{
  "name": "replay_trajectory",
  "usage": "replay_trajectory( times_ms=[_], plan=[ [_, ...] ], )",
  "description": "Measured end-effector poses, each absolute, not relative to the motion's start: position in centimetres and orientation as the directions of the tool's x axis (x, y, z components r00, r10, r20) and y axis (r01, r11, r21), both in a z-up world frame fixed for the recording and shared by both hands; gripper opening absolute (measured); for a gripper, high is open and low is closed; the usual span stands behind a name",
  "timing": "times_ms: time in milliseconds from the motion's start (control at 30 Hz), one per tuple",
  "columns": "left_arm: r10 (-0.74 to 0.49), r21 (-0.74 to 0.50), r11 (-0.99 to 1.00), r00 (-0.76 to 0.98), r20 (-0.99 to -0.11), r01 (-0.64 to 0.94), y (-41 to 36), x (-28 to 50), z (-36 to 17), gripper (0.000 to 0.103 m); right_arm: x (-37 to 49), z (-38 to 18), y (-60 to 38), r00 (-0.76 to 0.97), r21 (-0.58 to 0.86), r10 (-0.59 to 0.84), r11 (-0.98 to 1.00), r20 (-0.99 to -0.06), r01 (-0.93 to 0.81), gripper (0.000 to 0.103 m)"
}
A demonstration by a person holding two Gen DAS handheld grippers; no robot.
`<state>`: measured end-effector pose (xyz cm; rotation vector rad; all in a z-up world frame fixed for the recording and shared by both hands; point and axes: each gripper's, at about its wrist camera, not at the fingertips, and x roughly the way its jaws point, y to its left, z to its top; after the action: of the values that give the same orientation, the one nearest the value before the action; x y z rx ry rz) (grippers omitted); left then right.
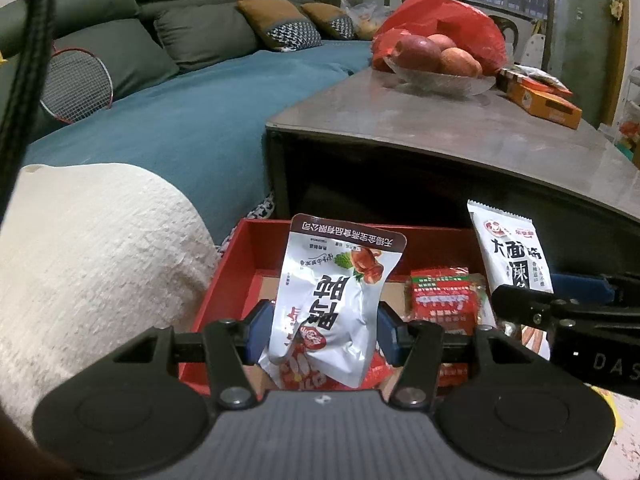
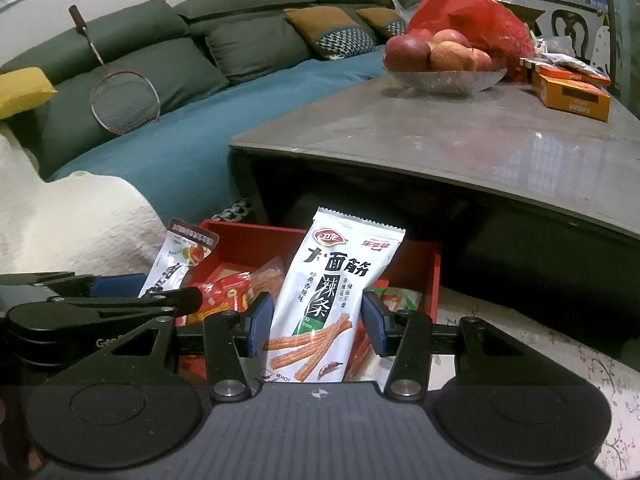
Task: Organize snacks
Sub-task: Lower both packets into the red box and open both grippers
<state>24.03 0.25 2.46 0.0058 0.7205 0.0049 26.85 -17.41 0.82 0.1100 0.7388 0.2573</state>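
The left gripper has its jaws clamped on a silver snack pouch, held upright and upside down above the red box. The right gripper has its jaws closed on a white spicy-strip packet, also upright over the same box. Red snack packs lie inside the box, which sits on the floor in front of the dark desk. On the desk stand a glass bowl of apples and orange cartons.
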Motion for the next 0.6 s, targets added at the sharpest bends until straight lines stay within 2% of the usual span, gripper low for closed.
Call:
replay_trajectory(
  times_ms=[200,267,300,333,367,600],
  plan=[
    [0.023,0.027,1.0,0.745,-0.666,-0.007,0.0,26.0,1.5,0.049,28.7,-0.4,-17.6,0.707,0.189,0.265,0.964,-0.656,-0.185,0.06],
    [0.036,0.043,0.999,0.746,-0.665,-0.01,-0.1,26.3,1.2,0.049,29.0,-0.8,-17.7,0.713,0.181,0.264,0.964,-0.65,-0.193,0.076],
    [0.036,0.051,0.999,0.744,-0.667,-0.002,-0.2,26.4,1.1,0.051,29.1,-0.8,-17.7,0.717,0.176,0.263,0.965,-0.646,-0.196,0.079],
    [0.037,0.059,0.998,0.742,-0.67,0.003,-0.3,26.5,1.0,0.058,29.2,-0.8,-17.8,0.715,0.175,0.266,0.964,-0.647,-0.2,0.078],
    [0.042,0.067,0.998,0.743,-0.668,0.003,-0.3,26.4,1.0,0.059,29.2,-0.9,-17.9,0.712,0.177,0.269,0.963,-0.649,-0.202,0.078],
    [-0.014,0.011,1.0,0.733,-0.68,0.029,0.0,24.8,1.8,0.06,27.8,0.2,-18.8,0.714,0.196,0.268,0.963,-0.646,-0.185,0.078]
  ],
)
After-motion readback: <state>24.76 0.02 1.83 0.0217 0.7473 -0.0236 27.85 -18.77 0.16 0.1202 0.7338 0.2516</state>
